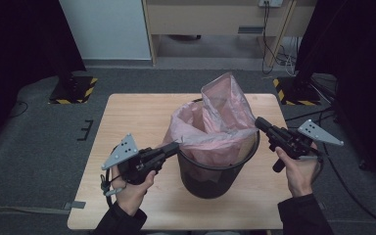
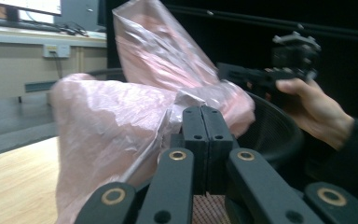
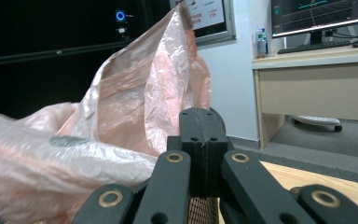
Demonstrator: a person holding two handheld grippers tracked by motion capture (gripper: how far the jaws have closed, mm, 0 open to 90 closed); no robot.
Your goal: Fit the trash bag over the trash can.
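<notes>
Left gripper (image 1: 173, 148): jaws closed, pinching the pink bag's (image 1: 215, 125) edge at the bin's left rim. The bag sits in the black mesh bin (image 1: 215, 174) at mid-table (image 1: 127, 112), one corner standing upright. Right gripper (image 1: 259, 122): jaws closed on the bag's right edge.

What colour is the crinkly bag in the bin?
Pale pink, a bit see-through. The bag in the black bin shows best in the high view.

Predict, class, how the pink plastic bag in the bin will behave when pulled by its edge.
The pink bag is thin and crinkled, so it will probably flop and stretch rather than hold shape. It looks light; one corner stands up unaided. The glossy film may slip from the left gripper.
</notes>
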